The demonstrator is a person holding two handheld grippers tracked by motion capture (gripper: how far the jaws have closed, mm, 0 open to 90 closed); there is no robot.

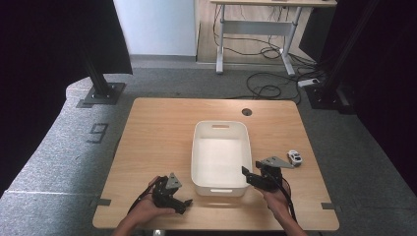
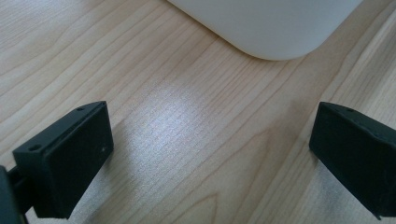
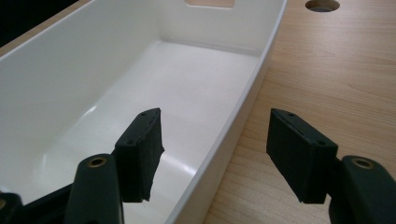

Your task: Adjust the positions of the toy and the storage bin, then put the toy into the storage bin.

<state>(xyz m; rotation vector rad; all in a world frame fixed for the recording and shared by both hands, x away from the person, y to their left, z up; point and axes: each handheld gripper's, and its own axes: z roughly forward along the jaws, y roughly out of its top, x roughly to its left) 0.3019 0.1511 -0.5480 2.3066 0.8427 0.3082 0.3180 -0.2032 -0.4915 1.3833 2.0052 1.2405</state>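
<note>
White bin [image 1: 221, 157] — empty, upright — at table's middle.

I see my left claw [image 1: 183, 202] held low in the left hand [image 1: 147, 209], jaws spread wide with nothing between them. My right claw [image 1: 248, 175], gripped by the right hand [image 1: 276, 199], also gapes empty, jaws pointing forward-left.
</note>
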